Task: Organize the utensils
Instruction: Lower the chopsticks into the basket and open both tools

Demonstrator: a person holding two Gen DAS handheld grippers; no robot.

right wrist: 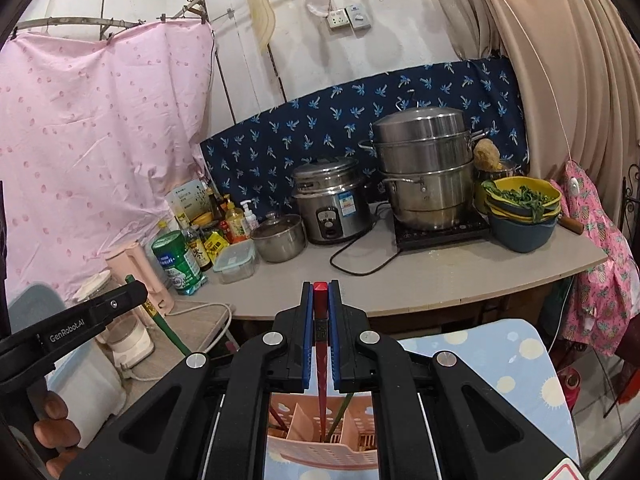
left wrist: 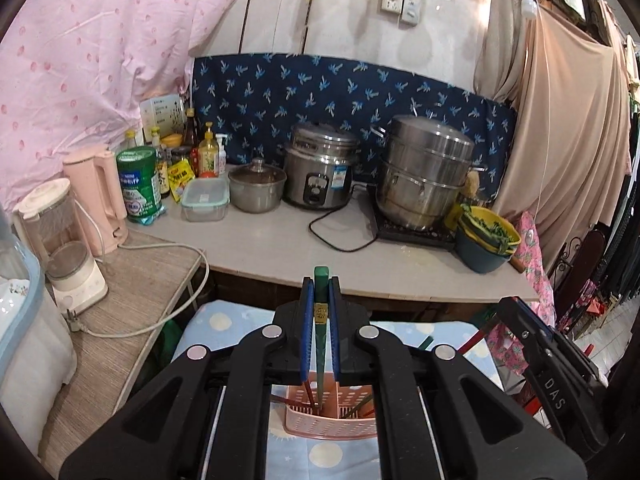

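My left gripper (left wrist: 320, 284) is shut on a green chopstick (left wrist: 321, 320) held upright, its lower end inside the pink perforated utensil holder (left wrist: 332, 426) below. My right gripper (right wrist: 320, 290) is shut on a red chopstick (right wrist: 320, 344), its lower end inside the same pink holder (right wrist: 324, 454). The holder has compartments with other red and green chopsticks in them. It stands on a light blue dotted cloth (right wrist: 500, 360). The right gripper shows at the right edge of the left wrist view (left wrist: 556, 364); the left gripper shows at the left of the right wrist view (right wrist: 72, 328).
A counter (left wrist: 280, 240) ahead holds a rice cooker (left wrist: 320, 172), a steel steamer pot (left wrist: 424, 176) on a hob, a small lidded pot (left wrist: 257, 184), bowls with greens (left wrist: 486, 240), bottles and a green can (left wrist: 138, 184). A pink kettle (left wrist: 100, 196) and blender stand at left.
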